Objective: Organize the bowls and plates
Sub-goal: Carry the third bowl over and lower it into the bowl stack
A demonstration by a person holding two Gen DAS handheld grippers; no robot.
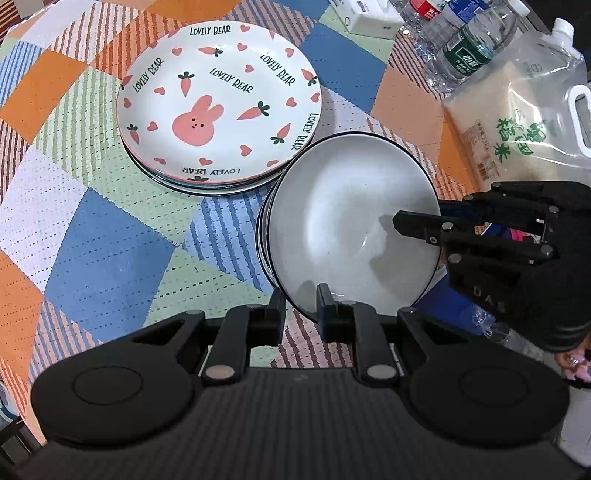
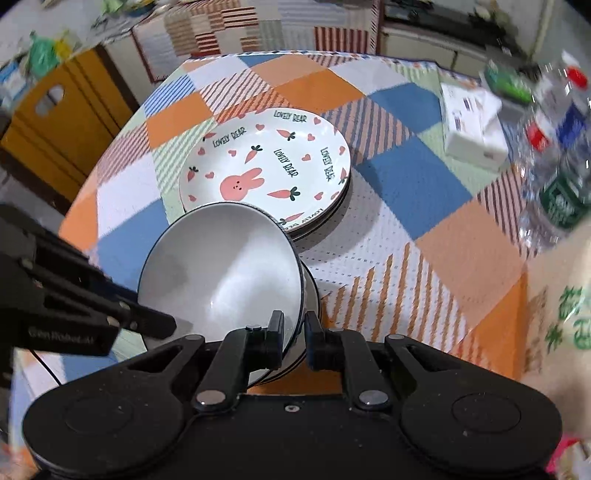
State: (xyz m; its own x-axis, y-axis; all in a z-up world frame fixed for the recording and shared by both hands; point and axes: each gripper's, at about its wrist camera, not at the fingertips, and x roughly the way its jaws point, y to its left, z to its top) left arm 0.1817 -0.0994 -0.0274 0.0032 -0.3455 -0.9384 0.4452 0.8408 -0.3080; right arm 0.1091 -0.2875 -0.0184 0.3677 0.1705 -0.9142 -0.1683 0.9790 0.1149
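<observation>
A white bowl with a dark rim (image 1: 343,218) (image 2: 218,266) sits tilted on a stack of similar bowls, next to a stack of plates topped by a rabbit-and-carrot plate (image 1: 218,107) (image 2: 266,166). My left gripper (image 1: 301,306) is closed on the near rim of the top bowl, one finger inside and one outside. My right gripper (image 2: 294,328) is closed on the rim at the opposite side; it shows in the left wrist view (image 1: 424,225). The left gripper shows in the right wrist view (image 2: 147,321).
A patchwork cloth (image 1: 110,229) covers the round table. Water bottles (image 1: 465,40), a white box (image 1: 369,18) and a bag of rice (image 1: 524,122) stand at the far right. A yellow cabinet (image 2: 48,122) stands beyond the table's left edge.
</observation>
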